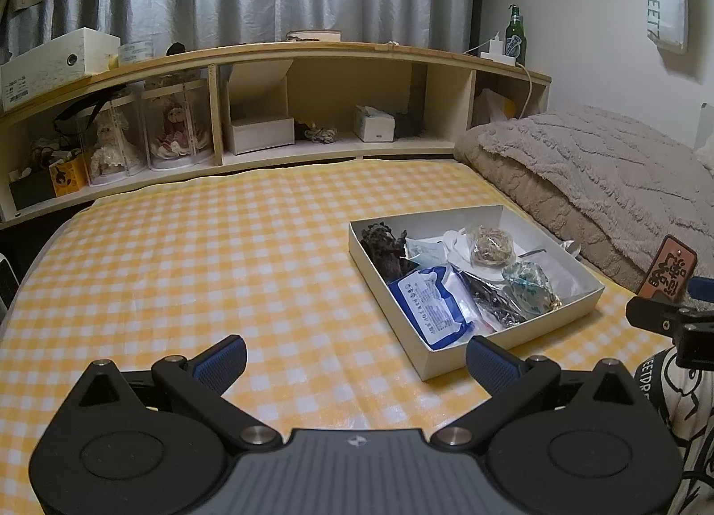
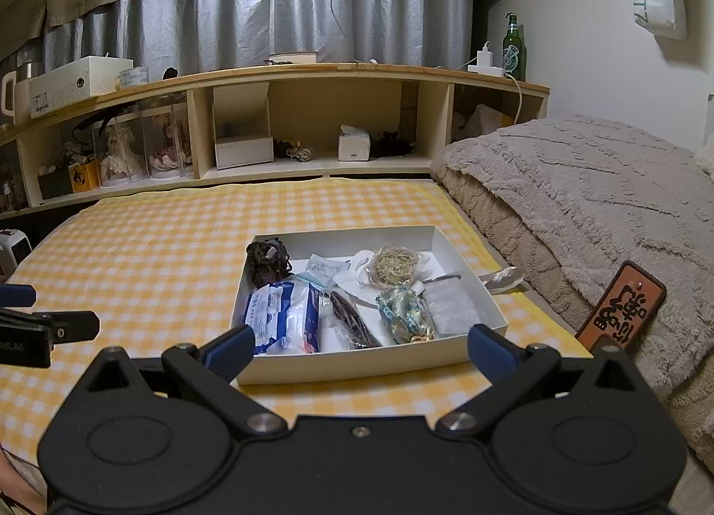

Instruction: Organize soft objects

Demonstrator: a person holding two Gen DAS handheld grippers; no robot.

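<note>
A shallow white box (image 2: pixel 357 365) (image 1: pixel 450 359) lies on the yellow checked cloth and holds several soft things: a blue-and-white packet (image 2: pixel 285 318) (image 1: pixel 428 305), a dark fuzzy bundle (image 2: pixel 267 260) (image 1: pixel 383 242), a bag of tan rubber bands (image 2: pixel 395 265) (image 1: pixel 493 247), a teal patterned pouch (image 2: pixel 401 314) (image 1: pixel 529 283) and a dark long packet (image 2: pixel 352 323). My right gripper (image 2: pixel 359 347) is open and empty, its fingers spread at the box's near wall. My left gripper (image 1: pixel 357 359) is open and empty, left of the box over bare cloth.
A grey fleece blanket (image 2: pixel 580 202) is piled on the right. An orange tag (image 2: pixel 622 309) stands beside it. A wooden shelf unit (image 2: pixel 312 122) with boxes, dolls and a green bottle (image 2: pixel 514 46) runs along the back. The cloth (image 1: pixel 178 256) stretches left of the box.
</note>
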